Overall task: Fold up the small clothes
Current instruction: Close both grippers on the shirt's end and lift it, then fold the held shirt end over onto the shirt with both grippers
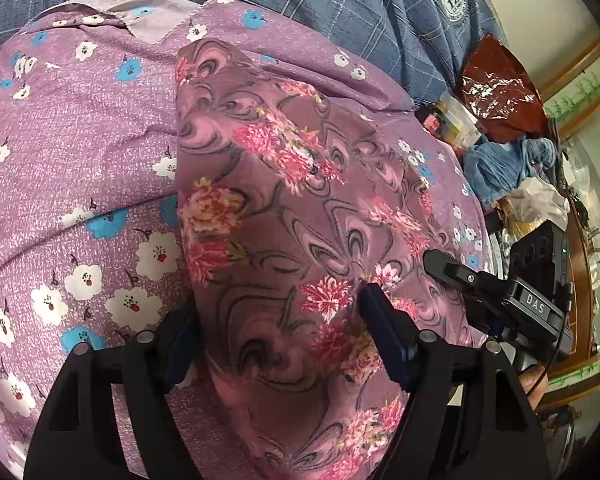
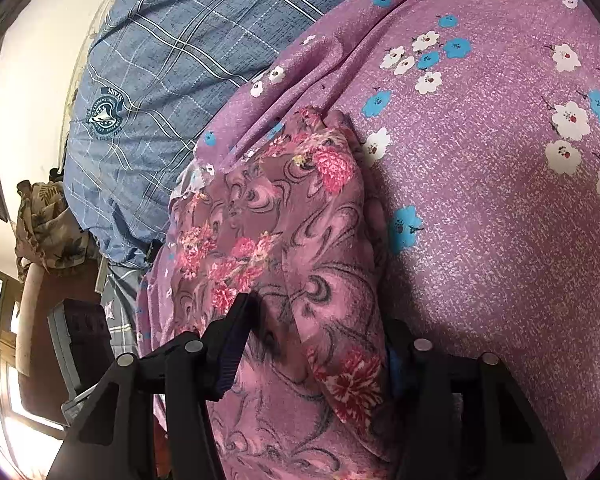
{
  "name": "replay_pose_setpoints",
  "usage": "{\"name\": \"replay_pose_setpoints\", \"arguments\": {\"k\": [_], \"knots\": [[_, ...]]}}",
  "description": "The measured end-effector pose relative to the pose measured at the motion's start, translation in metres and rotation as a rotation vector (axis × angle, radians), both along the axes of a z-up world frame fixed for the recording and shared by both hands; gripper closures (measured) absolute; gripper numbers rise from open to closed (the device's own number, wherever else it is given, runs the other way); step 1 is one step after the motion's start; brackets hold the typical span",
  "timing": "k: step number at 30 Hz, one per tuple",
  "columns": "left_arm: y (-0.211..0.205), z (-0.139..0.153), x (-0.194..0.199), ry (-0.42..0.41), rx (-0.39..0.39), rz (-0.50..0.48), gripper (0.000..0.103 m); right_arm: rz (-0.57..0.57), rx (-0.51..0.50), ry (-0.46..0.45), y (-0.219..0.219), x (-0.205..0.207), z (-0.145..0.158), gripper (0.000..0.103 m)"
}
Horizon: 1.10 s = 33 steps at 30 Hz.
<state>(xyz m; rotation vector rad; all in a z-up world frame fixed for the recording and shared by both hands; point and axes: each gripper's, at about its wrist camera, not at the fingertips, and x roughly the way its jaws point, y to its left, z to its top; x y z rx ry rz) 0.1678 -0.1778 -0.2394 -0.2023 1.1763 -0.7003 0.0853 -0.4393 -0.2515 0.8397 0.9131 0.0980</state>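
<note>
A small mauve garment with pink flowers and grey swirls [image 1: 284,216] lies on a purple bedsheet with white and blue flowers [image 1: 72,160]. My left gripper [image 1: 278,320] is open, its fingers standing either side of the garment's near part, the left finger partly under the cloth edge. The right gripper's body [image 1: 500,296] shows at the garment's right edge. In the right wrist view the garment [image 2: 284,240] lies folded lengthwise. My right gripper [image 2: 320,340] is open and straddles the garment, its right finger hidden behind the cloth.
A blue checked cover [image 1: 360,4] [image 2: 160,80] lies beyond the purple sheet [image 2: 500,200]. Clutter sits at the bed's edge: a brown plastic bag [image 1: 496,84], blue cloth [image 1: 504,160]. A leaf-print cloth on a chair [image 2: 48,224] stands left.
</note>
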Motion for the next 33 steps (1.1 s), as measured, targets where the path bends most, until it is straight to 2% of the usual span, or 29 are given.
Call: {"name": "replay_pose_setpoints", "arguments": {"k": [3, 5, 7, 9, 10, 12, 14, 15, 22, 33], "knots": [[-0.007, 0.0, -0.001, 0.002, 0.022, -0.009, 0.017, -0.003, 0.009, -0.01, 0.0, 0.0, -0.001, 0.034], [-0.009, 0.001, -0.001, -0.003, 0.033, -0.004, 0.017, 0.018, -0.042, -0.019, 0.008, 0.002, 0.002, 0.031], [-0.007, 0.0, -0.001, 0.001, 0.021, 0.021, 0.02, 0.033, -0.107, -0.02, 0.016, 0.003, 0.005, 0.033], [-0.002, 0.0, 0.0, 0.0, 0.014, 0.045, 0.036, 0.044, -0.149, -0.026, 0.02, 0.002, 0.007, 0.045], [-0.001, 0.0, -0.001, -0.001, 0.008, 0.053, 0.041, 0.051, -0.154, -0.031, 0.021, 0.002, 0.007, 0.048], [0.004, 0.002, -0.002, -0.016, 0.006, 0.063, 0.06, 0.057, -0.162, -0.044, 0.023, 0.001, 0.009, 0.058], [0.007, 0.006, -0.003, -0.027, 0.002, 0.073, 0.072, 0.062, -0.193, -0.063, 0.026, -0.001, 0.014, 0.062], [0.008, 0.009, -0.003, -0.032, -0.001, 0.078, 0.074, 0.063, -0.211, -0.073, 0.03, -0.001, 0.016, 0.065], [0.004, 0.035, -0.015, -0.098, 0.026, 0.073, 0.077, 0.069, -0.275, -0.129, 0.038, -0.008, 0.028, 0.071], [0.041, 0.09, -0.03, -0.22, 0.061, 0.105, 0.077, 0.149, -0.228, -0.269, 0.079, -0.008, 0.049, 0.076]]}}
